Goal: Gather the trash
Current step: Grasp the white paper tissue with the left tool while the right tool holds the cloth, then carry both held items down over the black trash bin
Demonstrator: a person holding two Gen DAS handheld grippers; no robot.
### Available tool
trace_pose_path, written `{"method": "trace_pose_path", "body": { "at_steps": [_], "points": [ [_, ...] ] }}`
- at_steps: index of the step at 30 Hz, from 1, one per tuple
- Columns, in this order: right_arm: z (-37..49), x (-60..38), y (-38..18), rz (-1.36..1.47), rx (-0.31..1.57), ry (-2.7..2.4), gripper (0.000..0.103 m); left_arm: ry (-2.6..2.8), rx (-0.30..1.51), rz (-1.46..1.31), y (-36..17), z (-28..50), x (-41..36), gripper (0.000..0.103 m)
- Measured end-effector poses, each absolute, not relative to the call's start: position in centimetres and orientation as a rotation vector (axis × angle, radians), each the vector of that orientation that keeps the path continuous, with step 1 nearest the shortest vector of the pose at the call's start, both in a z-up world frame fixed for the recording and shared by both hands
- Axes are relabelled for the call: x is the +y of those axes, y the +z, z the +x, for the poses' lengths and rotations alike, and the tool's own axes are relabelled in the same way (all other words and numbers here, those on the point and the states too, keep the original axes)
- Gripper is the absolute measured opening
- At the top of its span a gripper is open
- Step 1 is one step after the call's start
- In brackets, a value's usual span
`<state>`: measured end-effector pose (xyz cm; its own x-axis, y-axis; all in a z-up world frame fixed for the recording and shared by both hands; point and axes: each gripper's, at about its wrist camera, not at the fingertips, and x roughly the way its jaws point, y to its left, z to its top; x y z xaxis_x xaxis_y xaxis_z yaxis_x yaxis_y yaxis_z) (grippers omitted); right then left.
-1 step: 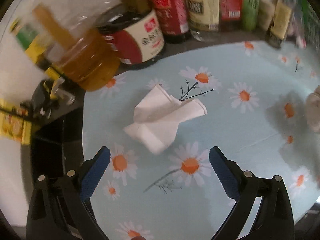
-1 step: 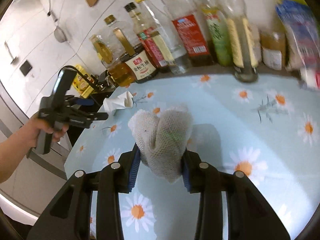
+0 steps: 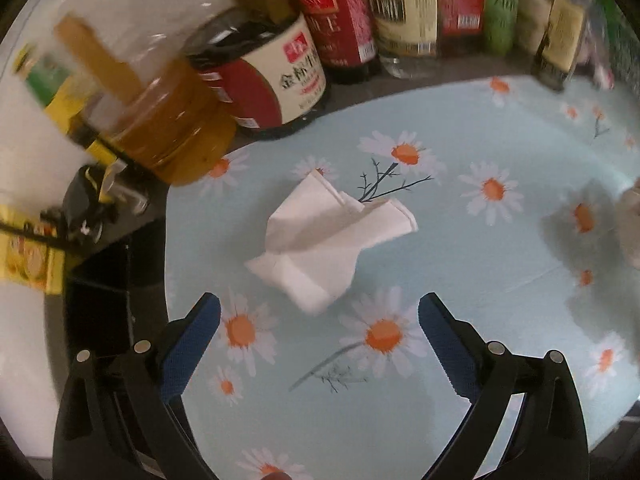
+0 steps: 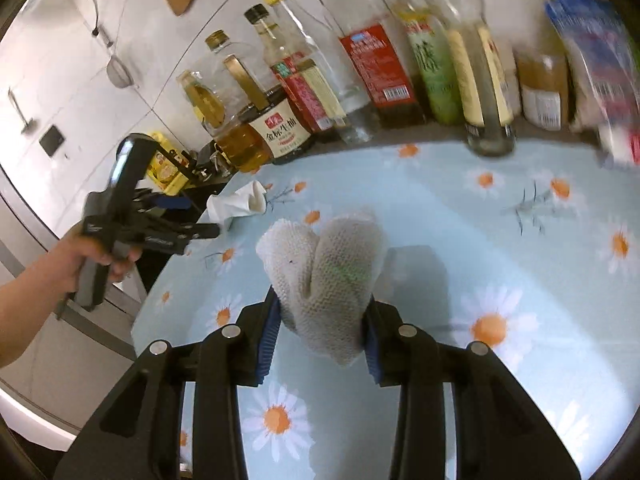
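Left wrist view matches the earlier frame, nothing has shifted: your left gripper has its fingers spread wide and empty, just short of the crumpled white tissue near the bench's left edge. Your right gripper has its fingers pinched on a coarse, waffle-textured grey cloth. Glass sauce bottles line the bench's back edge; one holds amber liquid.

My right tool pinches a grey knitted rag above the daisy-print surface; a crumpled white tissue lies near my left tool.
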<state>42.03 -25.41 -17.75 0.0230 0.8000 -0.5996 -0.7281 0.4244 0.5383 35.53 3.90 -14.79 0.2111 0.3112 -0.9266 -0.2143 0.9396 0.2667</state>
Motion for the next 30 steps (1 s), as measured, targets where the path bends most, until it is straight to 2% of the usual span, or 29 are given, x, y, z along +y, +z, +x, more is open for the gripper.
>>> {"method": "trace_pose_path", "body": {
  "at_steps": [5,20,21,22,23,30],
  "points": [
    [41.6,-25.7,-18.5,0.121,1.031,1.195,0.038,0.363,1.401,0.169,-16.5,37.6,4.7,0.096],
    [39.1,-25.7,-18.3,0.125,1.072,1.161,0.039,0.250,1.509,0.169,-17.4,40.5,6.1,0.094],
    [38.9,-25.8,-18.2,0.132,1.071,1.154,0.039,0.246,1.502,0.154,-17.5,40.4,6.5,0.089],
    [38.6,-25.8,-18.1,0.135,1.068,1.147,0.039,0.233,1.507,0.131,-17.6,40.4,6.7,0.072],
    [38.0,-25.7,-18.0,0.123,1.061,1.137,0.039,0.212,1.519,0.107,-17.8,40.3,7.0,0.063],
    [33.6,-25.1,-16.7,0.122,1.049,1.046,0.039,0.109,1.430,0.148,-16.8,38.4,6.8,0.060]
  ]
}}
